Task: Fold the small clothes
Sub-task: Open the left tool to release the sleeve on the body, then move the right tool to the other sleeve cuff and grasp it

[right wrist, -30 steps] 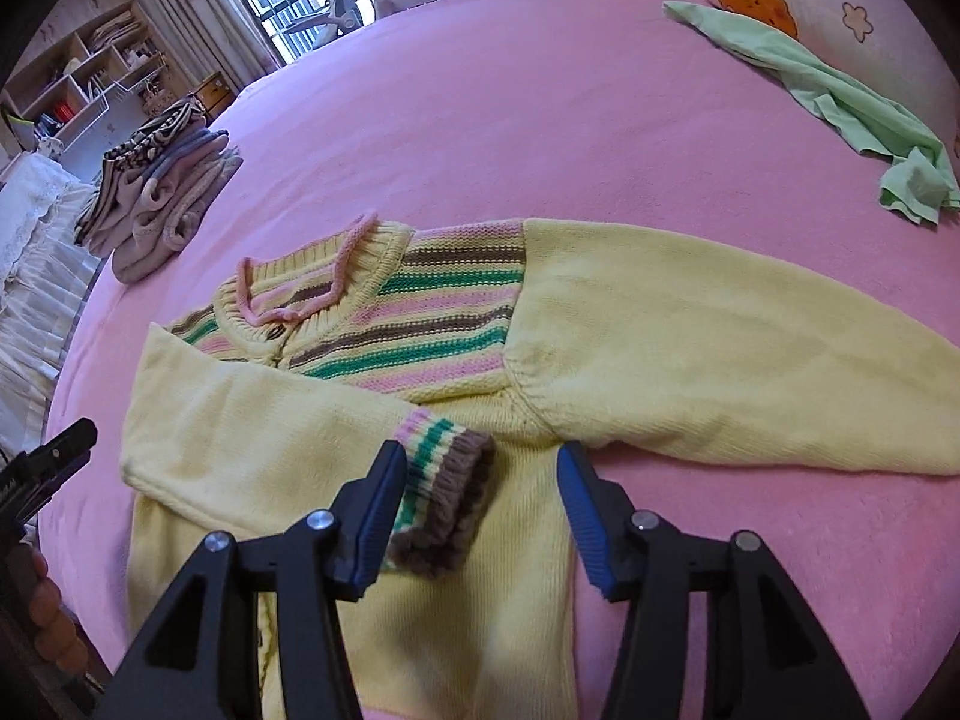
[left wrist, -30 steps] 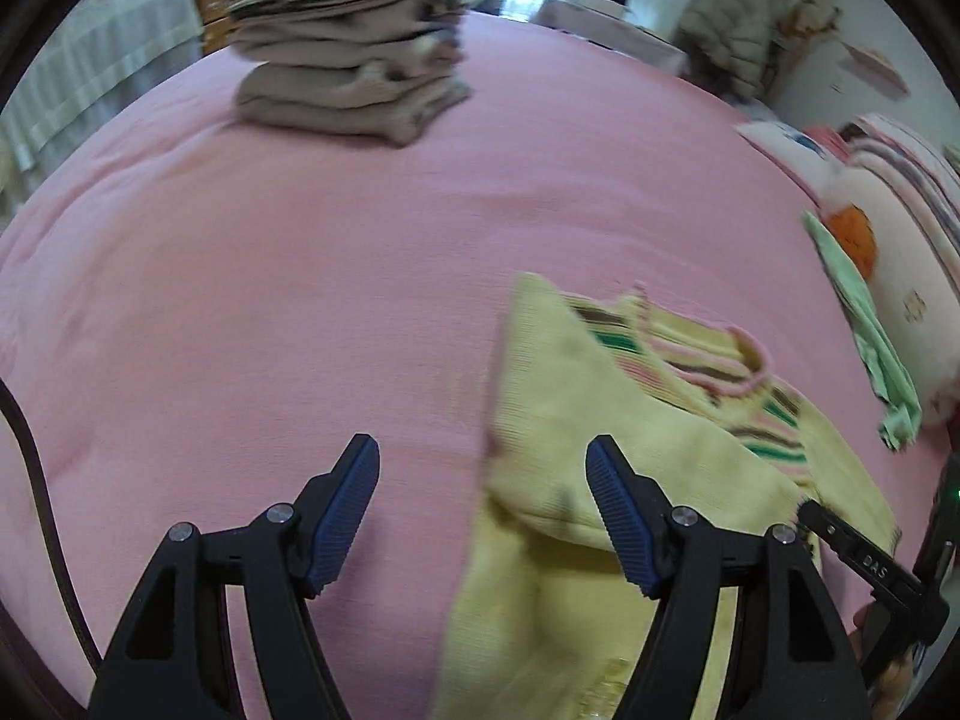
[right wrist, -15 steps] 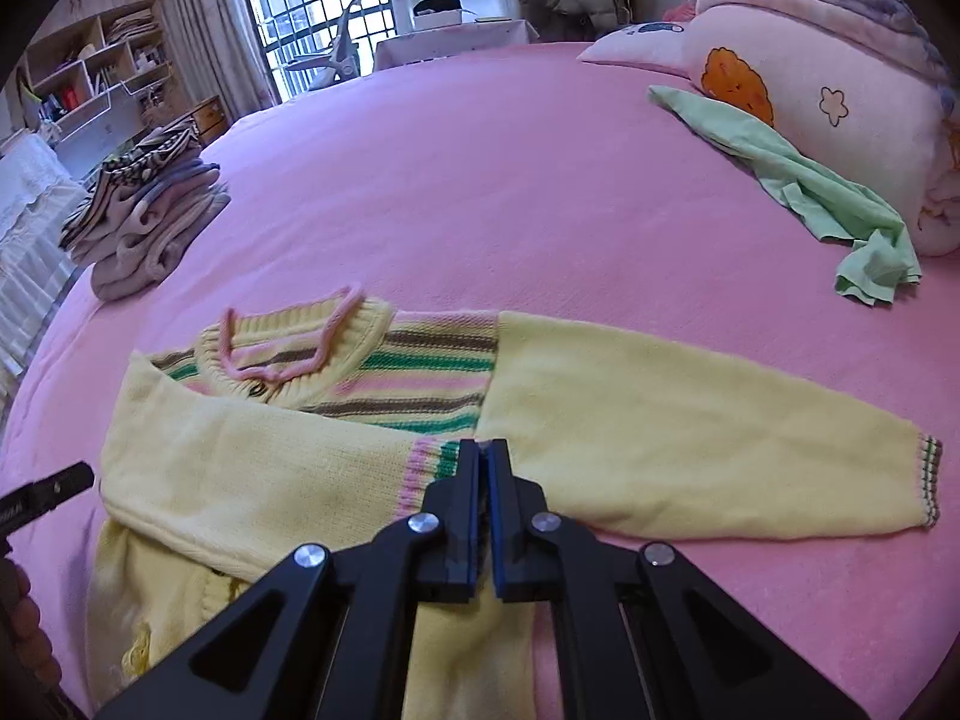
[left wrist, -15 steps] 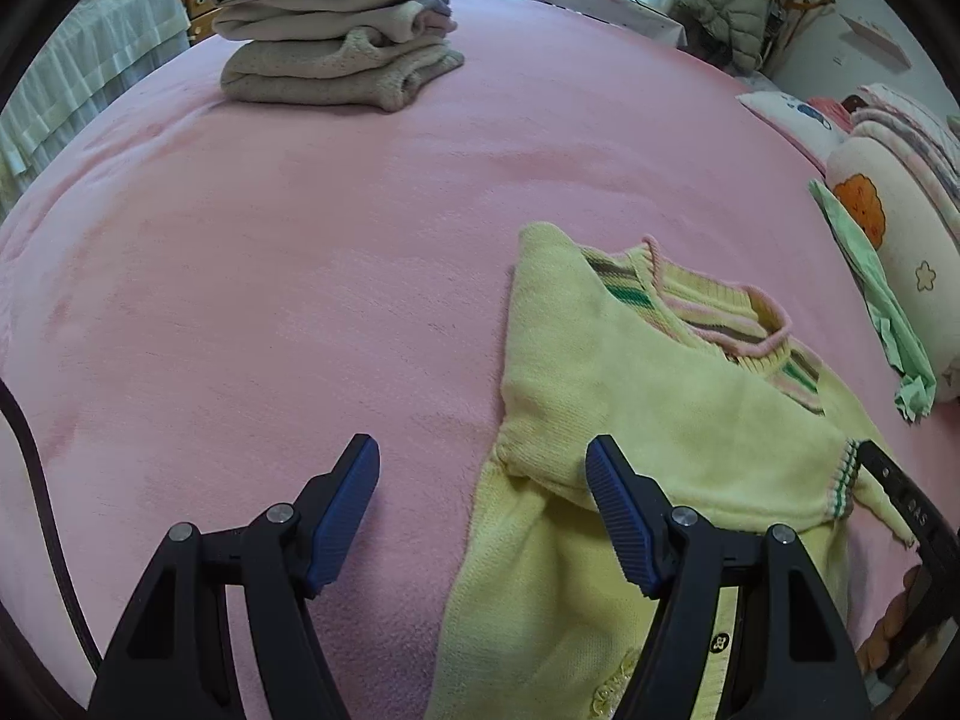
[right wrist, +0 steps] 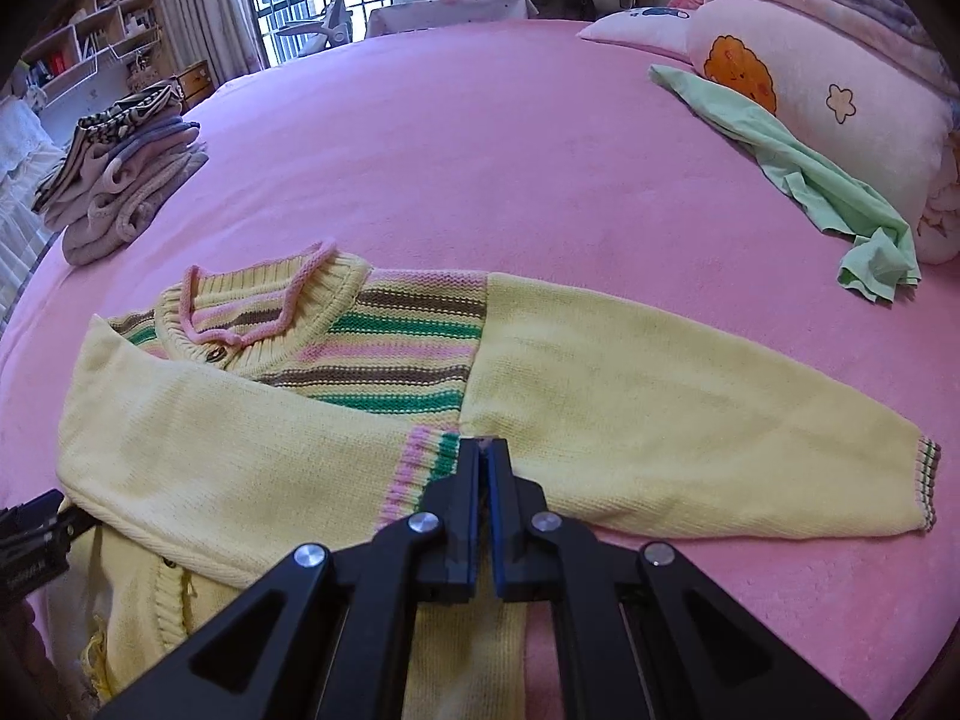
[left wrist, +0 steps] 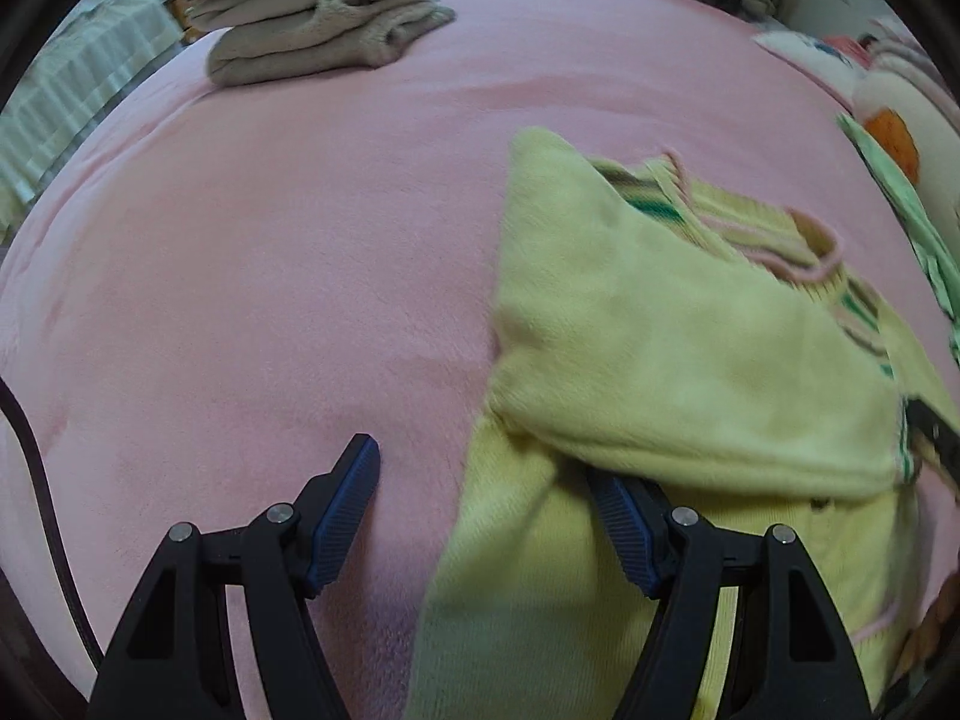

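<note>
A small yellow knit sweater (right wrist: pixel 630 396) with striped chest and pink-trimmed collar lies on the pink bed; it also shows in the left wrist view (left wrist: pixel 660 348). One sleeve is folded across the chest, its striped cuff (right wrist: pixel 420 468) right at my right gripper (right wrist: pixel 483 450), whose jaws are closed with nothing visibly between them. The other sleeve lies stretched out to the right. My left gripper (left wrist: pixel 486 480) is open low at the sweater's side edge, one finger (left wrist: pixel 624 516) partly under the folded sleeve, the other on bare blanket.
A stack of folded beige and grey clothes (right wrist: pixel 120 180) sits at the far left of the bed and shows in the left wrist view (left wrist: pixel 324 24). A crumpled green garment (right wrist: pixel 828 192) lies by the pillows (right wrist: pixel 840 108) at the right.
My right gripper closed half a second ago and stays shut by the folded cuff. My left gripper has moved closer to the sweater's edge, its right finger now under the folded sleeve.
</note>
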`<state>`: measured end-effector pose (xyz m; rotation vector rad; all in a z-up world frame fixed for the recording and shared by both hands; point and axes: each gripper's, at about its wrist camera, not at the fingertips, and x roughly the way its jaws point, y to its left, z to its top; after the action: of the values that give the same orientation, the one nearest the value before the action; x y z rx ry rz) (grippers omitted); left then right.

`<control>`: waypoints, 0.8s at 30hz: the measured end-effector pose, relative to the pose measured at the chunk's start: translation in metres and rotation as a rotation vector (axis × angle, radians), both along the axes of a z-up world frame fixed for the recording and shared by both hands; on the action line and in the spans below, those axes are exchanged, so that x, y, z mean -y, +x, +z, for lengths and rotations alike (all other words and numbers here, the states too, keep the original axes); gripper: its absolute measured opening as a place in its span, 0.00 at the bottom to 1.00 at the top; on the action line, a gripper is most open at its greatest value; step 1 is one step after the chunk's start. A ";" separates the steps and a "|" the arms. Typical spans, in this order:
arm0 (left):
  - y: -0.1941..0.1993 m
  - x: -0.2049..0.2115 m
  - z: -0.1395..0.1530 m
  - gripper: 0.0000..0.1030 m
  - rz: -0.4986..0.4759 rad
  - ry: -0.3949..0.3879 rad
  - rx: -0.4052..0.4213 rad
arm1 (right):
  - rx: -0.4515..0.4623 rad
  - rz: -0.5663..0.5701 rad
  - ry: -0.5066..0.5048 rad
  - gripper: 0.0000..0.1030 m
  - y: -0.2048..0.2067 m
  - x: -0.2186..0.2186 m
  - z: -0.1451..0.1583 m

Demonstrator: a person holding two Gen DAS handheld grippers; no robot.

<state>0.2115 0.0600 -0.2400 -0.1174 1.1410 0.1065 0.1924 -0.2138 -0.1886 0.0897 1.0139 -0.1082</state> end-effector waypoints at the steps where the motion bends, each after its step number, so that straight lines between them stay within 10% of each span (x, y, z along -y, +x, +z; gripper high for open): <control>1: 0.001 -0.005 0.000 0.68 0.035 -0.004 0.000 | -0.001 -0.001 0.002 0.03 0.000 0.000 0.000; 5: -0.002 -0.035 -0.007 0.70 0.159 -0.161 -0.017 | -0.007 0.001 0.008 0.02 0.000 0.000 -0.001; 10: -0.008 -0.037 -0.003 0.70 0.146 -0.162 -0.010 | -0.012 0.007 -0.007 0.03 0.000 -0.001 -0.003; 14: -0.015 -0.026 0.009 0.70 0.080 -0.082 -0.026 | -0.026 0.022 -0.034 0.07 -0.004 -0.006 0.004; 19: -0.031 -0.002 0.047 0.72 -0.026 0.058 0.041 | 0.027 0.030 -0.080 0.48 -0.023 -0.012 0.031; 24: -0.049 0.044 0.088 0.80 -0.153 0.158 0.128 | 0.053 0.037 -0.076 0.48 -0.052 -0.006 0.060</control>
<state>0.1630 0.0162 -0.1516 0.1025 1.0057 0.0519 0.1402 -0.2078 -0.1284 0.0047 0.9574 -0.1099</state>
